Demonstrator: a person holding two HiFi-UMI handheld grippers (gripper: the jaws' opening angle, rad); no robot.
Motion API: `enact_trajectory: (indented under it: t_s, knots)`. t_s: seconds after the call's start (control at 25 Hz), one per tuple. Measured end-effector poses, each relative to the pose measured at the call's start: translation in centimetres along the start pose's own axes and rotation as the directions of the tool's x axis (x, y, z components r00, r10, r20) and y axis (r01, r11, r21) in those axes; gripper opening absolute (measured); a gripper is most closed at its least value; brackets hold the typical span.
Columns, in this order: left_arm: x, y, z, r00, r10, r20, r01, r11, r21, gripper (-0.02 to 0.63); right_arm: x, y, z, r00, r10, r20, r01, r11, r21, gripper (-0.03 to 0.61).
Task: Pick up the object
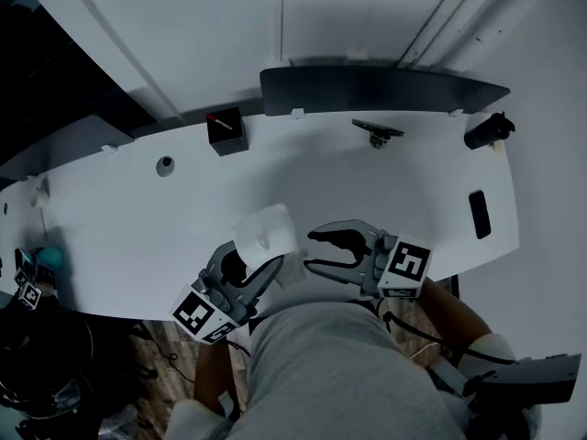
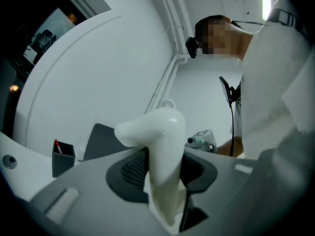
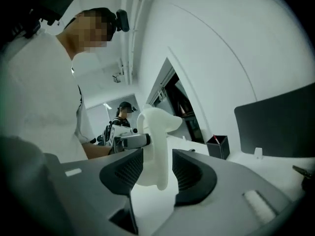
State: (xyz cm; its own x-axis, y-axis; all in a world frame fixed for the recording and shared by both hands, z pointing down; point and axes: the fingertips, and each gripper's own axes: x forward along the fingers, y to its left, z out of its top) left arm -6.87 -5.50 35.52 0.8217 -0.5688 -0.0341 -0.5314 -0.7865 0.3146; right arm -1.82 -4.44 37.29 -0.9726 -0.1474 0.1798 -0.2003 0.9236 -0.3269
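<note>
1. Head view: A white curved table top (image 1: 138, 236) is seen against a white panelled wall (image 1: 229, 16). A dark flat monitor panel (image 1: 367, 88) stands along the far edge. A black square pen holder (image 1: 227, 133) with a red pen (image 1: 218, 120) in it stands at the back left, near a round cable hole (image 1: 164, 165). A black flat rectangular item (image 1: 479, 214) lies at the right end. Wood-pattern flooring (image 1: 165, 346) is visible under the near edge. A white moulded plastic object (image 1: 264, 235) is held clear of the surface above the near edge. It lies between the left gripper (image 1: 257, 266) and the right gripper (image 1: 312, 251), which face each other.

2. Left gripper view: The jaws are closed on the white moulded plastic object, with both ribbed pads pressed against its narrow stem. Its rounded head projects above them. The black square pen holder and the dark flat monitor panel are seen beyond on the table. The curved wall rises behind them.

3. Right gripper view: The same object stands between the jaws. The left pad lies against it and a narrow gap shows at the right pad, so no firm pinch is recorded. A second person (image 3: 120, 109) is seen standing in the background.
</note>
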Motion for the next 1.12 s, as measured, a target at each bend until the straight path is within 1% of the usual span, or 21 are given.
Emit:
enact_trajectory:
  t_s: [0.08,0.2,0.28,0.44,0.52,0.6,0.72,0.84,1.0,1.12]
  knots:
    - [0.1,-0.5,0.0,1.0,-0.018,-0.006,0.018,1.0,0.012,0.149,0.7,0.2,-0.3,1.0,0.012,-0.015,-0.013,0.999,-0.03,0.189]
    - [0.1,-1.1,0.1,0.999,-0.041,-0.01,0.041,0.999,0.025,0.149,1.6,0.0,-0.3,1.0,0.014,-0.022,-0.014,1.0,-0.019,0.189]
    - [0.1,-1.5,0.1,0.999,-0.046,-0.011,0.046,0.998,0.032,0.149,2.0,0.2,-0.2,0.999,0.029,-0.024,-0.03,0.999,-0.026,0.19]
    - [-0.1,-2.0,0.0,0.998,-0.062,-0.022,0.063,0.998,0.033,0.149,2.9,1.0,-0.4,0.995,0.07,-0.071,-0.078,0.99,-0.117,0.185]
    - [0.0,-2.4,-0.1,0.997,-0.074,-0.03,0.074,0.997,0.024,0.149,3.4,1.6,-0.5,0.992,0.087,-0.087,-0.1,0.983,-0.157,0.156]
    - [0.1,-2.4,-0.1,0.997,-0.075,-0.028,0.075,0.997,0.026,0.149,3.6,1.9,-0.4,0.992,0.092,-0.086,-0.106,0.978,-0.179,0.152]
    - [-0.1,-2.5,-0.1,0.997,-0.079,-0.016,0.08,0.996,0.031,0.149,3.4,2.1,-0.5,0.991,0.095,-0.09,-0.11,0.977,-0.181,0.146]
    - [-0.3,-2.8,-0.3,0.996,-0.09,-0.013,0.09,0.996,0.018,0.149,3.5,2.3,-0.7,0.991,0.09,-0.097,-0.106,0.979,-0.175,0.144]
    - [-1.2,-3.2,-0.8,0.994,-0.111,-0.023,0.111,0.994,0.007,0.149,3.7,3.2,-1.2,0.993,0.067,-0.102,-0.083,0.984,-0.161,0.144]
    - [-1.9,-3.8,-1.2,0.99,-0.142,-0.02,0.141,0.99,-0.005,0.149,3.8,4.1,-1.8,0.994,0.041,-0.104,-0.056,0.988,-0.143,0.144]
